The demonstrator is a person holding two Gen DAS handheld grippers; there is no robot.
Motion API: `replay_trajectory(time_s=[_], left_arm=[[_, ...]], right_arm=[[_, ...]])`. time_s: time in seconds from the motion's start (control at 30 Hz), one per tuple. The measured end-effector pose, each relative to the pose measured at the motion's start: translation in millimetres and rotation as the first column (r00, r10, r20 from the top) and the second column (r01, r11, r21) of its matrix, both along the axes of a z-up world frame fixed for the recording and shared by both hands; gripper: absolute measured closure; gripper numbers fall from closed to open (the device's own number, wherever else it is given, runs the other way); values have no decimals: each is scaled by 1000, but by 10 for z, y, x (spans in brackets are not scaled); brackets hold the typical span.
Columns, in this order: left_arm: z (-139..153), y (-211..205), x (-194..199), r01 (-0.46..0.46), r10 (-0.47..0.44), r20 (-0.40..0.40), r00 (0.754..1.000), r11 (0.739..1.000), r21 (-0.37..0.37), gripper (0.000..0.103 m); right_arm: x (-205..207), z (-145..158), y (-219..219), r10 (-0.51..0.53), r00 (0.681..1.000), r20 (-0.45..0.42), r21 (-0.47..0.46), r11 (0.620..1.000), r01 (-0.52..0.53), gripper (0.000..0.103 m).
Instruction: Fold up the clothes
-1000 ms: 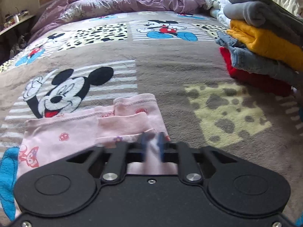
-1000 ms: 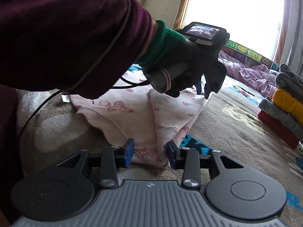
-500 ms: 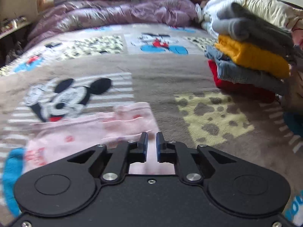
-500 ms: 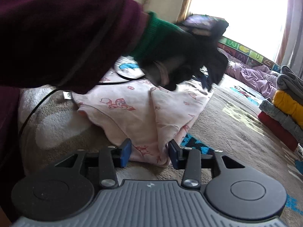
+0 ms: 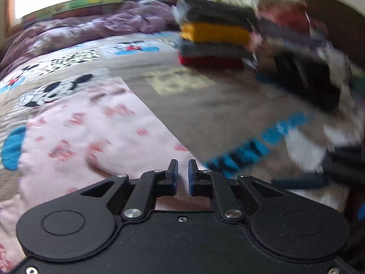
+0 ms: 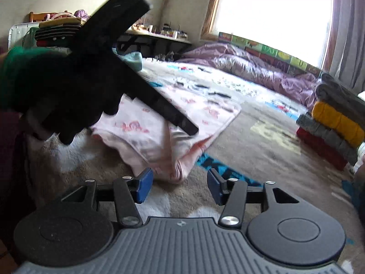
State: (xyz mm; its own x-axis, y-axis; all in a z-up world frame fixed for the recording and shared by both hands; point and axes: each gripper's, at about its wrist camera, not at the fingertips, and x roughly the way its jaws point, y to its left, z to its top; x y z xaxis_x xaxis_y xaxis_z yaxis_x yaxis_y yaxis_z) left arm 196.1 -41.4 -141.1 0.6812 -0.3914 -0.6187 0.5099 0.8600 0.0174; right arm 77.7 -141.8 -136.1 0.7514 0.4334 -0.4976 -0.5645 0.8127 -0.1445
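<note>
A pink printed garment lies partly folded on the Mickey Mouse blanket. My left gripper hovers over its near edge, jaws almost together with nothing between them. In the right wrist view a black-gloved hand carries the left gripper slanting down over the garment. My right gripper stands open low over the blanket. The garment's bunched near corner lies just ahead of the gap, and neither pad touches it. This view is blurred by motion.
A stack of folded clothes in grey, yellow and red stands at the blanket's right side. A purple duvet is heaped below the window. More loose dark and white clothing lies to the right.
The left gripper let go of the garment's far fold and swung back and right toward the near corner. The right gripper's jaws widened and drew slightly back from the corner.
</note>
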Motion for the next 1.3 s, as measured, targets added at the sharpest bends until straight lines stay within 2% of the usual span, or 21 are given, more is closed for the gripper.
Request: replay_trajectory(time_s=[0.07, 0.17, 0.23, 0.37, 0.4, 0.47, 0.5, 0.53, 0.63, 0.73, 0.8, 0.87, 0.9, 0.97, 1.03, 1.13, 1.23, 1.3], left_arm=[[-63, -34, -50, 7, -8, 40, 999, 1000, 23, 97], [34, 62, -108, 15, -14, 41, 999, 1000, -21, 96], [62, 128, -186, 30, -28, 33, 999, 998, -54, 96], [-53, 125, -261, 40, -38, 45, 998, 999, -31, 96], [-26, 163, -271, 36, -34, 46, 998, 998, -52, 96], [62, 258, -294, 25, -21, 44, 999, 994, -105, 88], [103, 322, -330, 20, -14, 51, 999, 991, -131, 70], [131, 413, -355, 4, 4, 48, 999, 986, -165, 59], [192, 739, -401, -67, 76, 23, 997, 961, -268, 60], [247, 1105, -455, -161, 173, 0, 985, 919, -360, 60], [283, 1365, -495, -239, 259, -7, 966, 881, -408, 60], [308, 1619, -556, -322, 351, -16, 936, 838, -440, 59], [320, 1746, -589, -362, 396, -22, 918, 814, -454, 59], [322, 1989, -667, -451, 490, -45, 871, 759, -469, 59], [307, 2229, -736, -540, 583, -75, 809, 687, -487, 59], [242, 2571, -835, -655, 692, -146, 707, 561, -507, 59], [155, 2862, -928, -734, 755, -236, 612, 431, -525, 59], [104, 3008, -968, -770, 775, -283, 565, 371, -520, 58]], right_arm=[[43, -21, -72, -5, 999, -44, 22, 1000, 6, 62], [110, -4, -210, -37, 996, -84, 73, 996, 44, 67], [157, 43, -308, -81, 994, -74, 120, 989, 89, 68], [271, 90, -437, -187, 981, -43, 179, 965, 192, 68], [310, 85, -439, -205, 978, -41, 178, 961, 209, 68], [388, 75, -383, -224, 974, -35, 156, 961, 226, 68], [406, 88, -333, -216, 976, -29, 146, 965, 218, 68], [421, 103, -278, -207, 978, -21, 135, 969, 208, 68], [427, 159, -55, -156, 987, 27, 95, 984, 153, 68], [386, 141, 154, -92, 993, 78, 58, 994, 87, 68], [385, 71, 270, -57, 995, 83, 27, 998, 55, 68], [482, -108, 285, -55, 998, -14, 15, 998, 56, 68], [519, -177, 278, -59, 997, -55, 16, 998, 60, 66], [496, -113, 226, -82, 995, -56, 37, 996, 84, 65], [448, -55, 160, -103, 993, -54, 69, 992, 107, 63], [326, -36, 39, -132, 988, -79, 132, 981, 141, 62], [236, -58, -74, -157, 979, -126, 191, 965, 179, 57], [214, -80, -120, -161, 973, -163, 233, 952, 197, 54]])
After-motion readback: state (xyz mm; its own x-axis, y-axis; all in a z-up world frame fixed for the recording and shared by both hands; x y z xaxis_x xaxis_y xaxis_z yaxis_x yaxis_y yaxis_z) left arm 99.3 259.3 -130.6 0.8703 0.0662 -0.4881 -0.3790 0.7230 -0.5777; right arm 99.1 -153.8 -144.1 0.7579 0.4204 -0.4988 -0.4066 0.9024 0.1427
